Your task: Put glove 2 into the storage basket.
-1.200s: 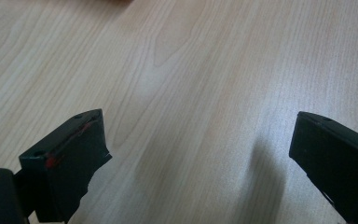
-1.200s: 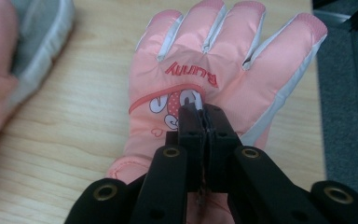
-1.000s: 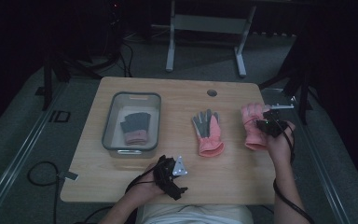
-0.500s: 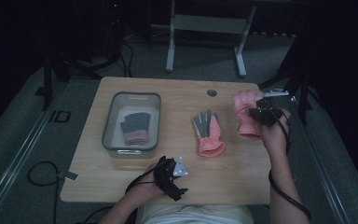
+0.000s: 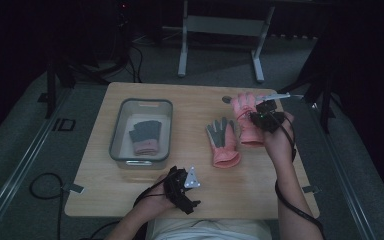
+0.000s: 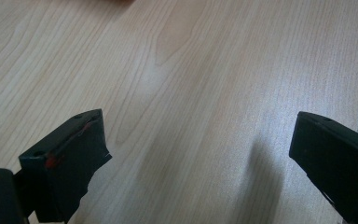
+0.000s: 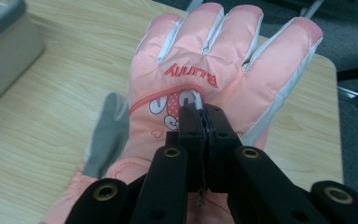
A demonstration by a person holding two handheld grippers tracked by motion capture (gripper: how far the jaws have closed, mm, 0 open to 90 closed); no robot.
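Table (image 5: 130,200): light wood, bearing all items; its far right corner lies close behind the work.

Bin (image 5: 118,131): clear plastic, at the left half of the table, with one dark-and-pink glove (image 5: 143,138) already inside. Its rim is a likely snag point: a dangling cuff or thumb could catch on the wall and drag the load out of the grip.

Carried glove (image 7: 223,79): pink and grey, back panel facing the camera, held above the right part of the table, fingers pointing away. The right tongs (image 7: 204,116) are pressed together on a small fold of fabric at the back of it. Judgement: the pinch is shallow and the shell looks slick, so a quick swing toward the bin could let it slide free.

Second glove (image 5: 223,142): lies palm up at the table's middle, just beside the carried one. A low pass could brush and shift it.

Left tongs (image 5: 182,190): spread, holding nothing, resting near the front edge; no hazard noted.
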